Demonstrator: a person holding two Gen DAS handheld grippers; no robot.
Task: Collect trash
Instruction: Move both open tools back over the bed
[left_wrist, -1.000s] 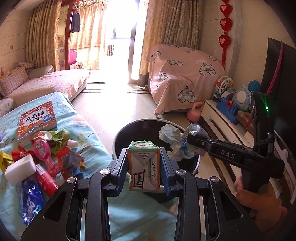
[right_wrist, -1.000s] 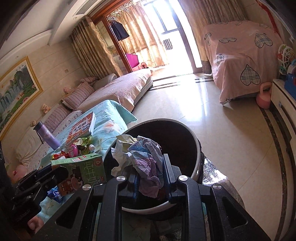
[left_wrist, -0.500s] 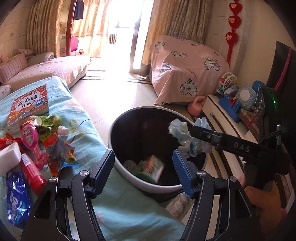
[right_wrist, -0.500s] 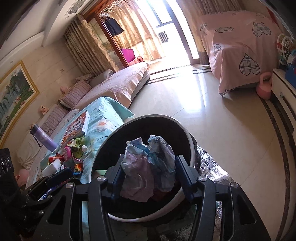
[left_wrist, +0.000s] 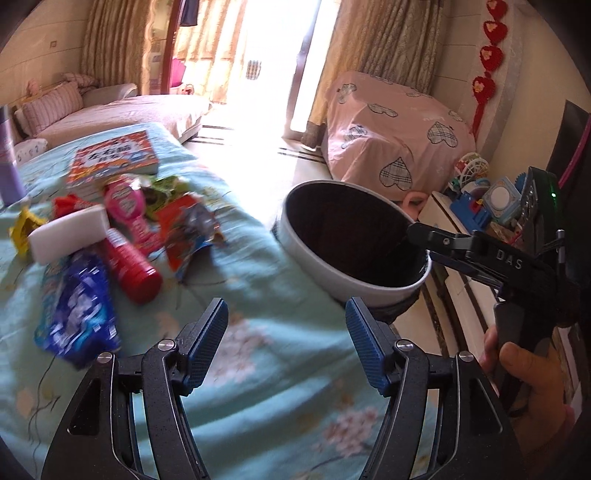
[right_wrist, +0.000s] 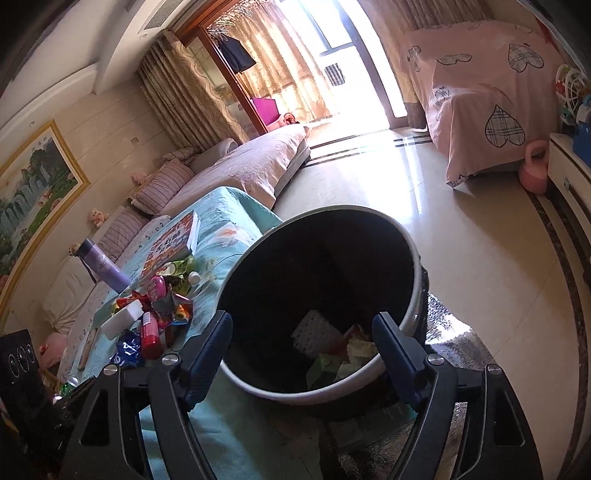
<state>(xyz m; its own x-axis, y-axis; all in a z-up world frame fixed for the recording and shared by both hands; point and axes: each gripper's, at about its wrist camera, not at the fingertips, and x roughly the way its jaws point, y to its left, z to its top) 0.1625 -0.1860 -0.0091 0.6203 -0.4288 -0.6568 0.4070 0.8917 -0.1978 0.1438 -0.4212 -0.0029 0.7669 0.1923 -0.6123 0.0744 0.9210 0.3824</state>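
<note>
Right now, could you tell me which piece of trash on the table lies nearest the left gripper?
The blue wrapper, at the pile's near edge, just left of the open left gripper; the red tube lies farther back.

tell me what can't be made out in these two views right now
- Left wrist: the bin bottom is hidden by its near wall, so its contents are unseen.
- Left wrist: the blue wrapper print is motion-blurred.
- Right wrist: the trash in the bin is shadowed and partly cut off by the rim; single items are unclear.
- Right wrist: the pile on the table is too small to read.
</note>
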